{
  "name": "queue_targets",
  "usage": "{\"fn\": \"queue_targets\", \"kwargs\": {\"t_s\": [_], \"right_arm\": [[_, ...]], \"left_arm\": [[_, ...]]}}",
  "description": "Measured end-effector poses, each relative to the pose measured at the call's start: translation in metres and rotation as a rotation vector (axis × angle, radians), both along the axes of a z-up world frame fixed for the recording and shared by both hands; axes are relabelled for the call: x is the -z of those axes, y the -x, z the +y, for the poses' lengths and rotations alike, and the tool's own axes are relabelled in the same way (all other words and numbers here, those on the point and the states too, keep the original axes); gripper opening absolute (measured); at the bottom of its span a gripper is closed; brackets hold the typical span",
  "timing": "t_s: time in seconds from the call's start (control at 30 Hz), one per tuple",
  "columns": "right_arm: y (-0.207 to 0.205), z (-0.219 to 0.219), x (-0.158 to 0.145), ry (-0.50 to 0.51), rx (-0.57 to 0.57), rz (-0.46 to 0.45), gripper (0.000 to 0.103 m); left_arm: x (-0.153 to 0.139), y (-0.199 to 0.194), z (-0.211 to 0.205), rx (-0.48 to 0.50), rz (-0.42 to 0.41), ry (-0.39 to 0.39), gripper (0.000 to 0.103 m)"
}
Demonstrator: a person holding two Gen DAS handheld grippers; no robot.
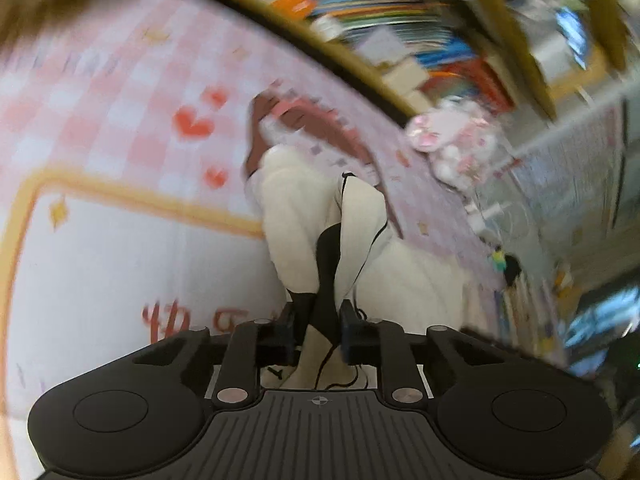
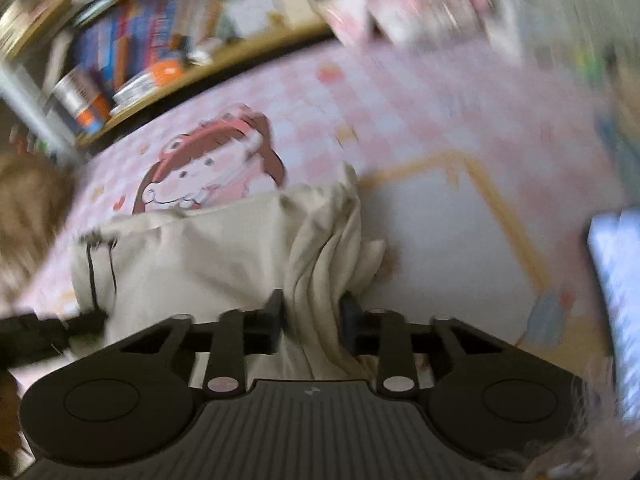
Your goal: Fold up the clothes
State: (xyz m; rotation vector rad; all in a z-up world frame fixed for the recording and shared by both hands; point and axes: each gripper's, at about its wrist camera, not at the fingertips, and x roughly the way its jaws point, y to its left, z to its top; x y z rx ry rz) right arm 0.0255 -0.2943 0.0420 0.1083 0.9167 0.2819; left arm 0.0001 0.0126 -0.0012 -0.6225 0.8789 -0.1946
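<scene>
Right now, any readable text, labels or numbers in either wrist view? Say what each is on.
None reads cleanly.
Red cursive lettering on the pink checked mat: partly hidden behind the left tool, blurred, not legible.
Book spines on the shelf, left view: motion-blurred, unreadable.
Book spines on the shelf, right view: print visible, too blurred to read.
Cream garment: no print visible.

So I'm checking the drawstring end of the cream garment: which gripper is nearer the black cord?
Left. The left gripper is pinching the cream garment right at the black cord. The right gripper grips bunched fabric well to the cord's side.
</scene>
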Motion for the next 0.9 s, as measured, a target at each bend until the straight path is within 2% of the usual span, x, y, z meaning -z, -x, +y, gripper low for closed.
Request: {"fn": "queue_targets", "kwargs": {"t_s": [0.07, 0.13, 0.33, 0.5, 0.57, 0.7, 0.73, 0.77, 0.8, 0.83, 0.9], "right_arm": [[0.009, 0.008, -0.008, 0.036, -0.052, -0.077, 0.023], [0.015, 0.012, -0.012, 0.053, -0.085, -0.118, 0.023], [0.006, -0.004, 0.006, -0.032, 0.001, 0.018, 0.024], [0.000, -0.024, 0.016, -0.149, 0.104, 0.138, 0.040], [-0.004, -0.030, 0.022, -0.194, 0.124, 0.186, 0.041], [-0.012, -0.039, 0.029, -0.267, 0.131, 0.248, 0.045], [-0.014, -0.039, 0.028, -0.268, 0.114, 0.251, 0.044], [-0.016, -0.039, 0.027, -0.268, 0.095, 0.247, 0.035], [-0.017, -0.038, 0.026, -0.265, 0.076, 0.235, 0.028], [-0.017, -0.037, 0.023, -0.253, 0.057, 0.208, 0.025], [-0.013, -0.030, 0.007, -0.176, -0.013, 0.076, 0.022]], "left_arm": [[-0.003, 0.000, -0.001, 0.009, -0.008, -0.029, 0.019], [0.003, 0.000, 0.006, -0.010, 0.015, 0.004, 0.020], [0.014, 0.000, 0.015, -0.024, 0.057, 0.066, 0.028], [0.024, 0.002, 0.021, -0.052, 0.094, 0.115, 0.037], [0.028, 0.003, 0.023, -0.074, 0.100, 0.147, 0.040], [0.032, 0.003, 0.022, -0.119, 0.109, 0.196, 0.036], [0.032, 0.003, 0.021, -0.130, 0.114, 0.196, 0.031], [0.031, 0.002, 0.018, -0.135, 0.118, 0.184, 0.023], [0.028, 0.003, 0.014, -0.136, 0.111, 0.167, 0.021], [0.025, 0.004, 0.009, -0.135, 0.101, 0.150, 0.019], [0.018, 0.007, 0.001, -0.130, 0.084, 0.116, 0.019]]}}
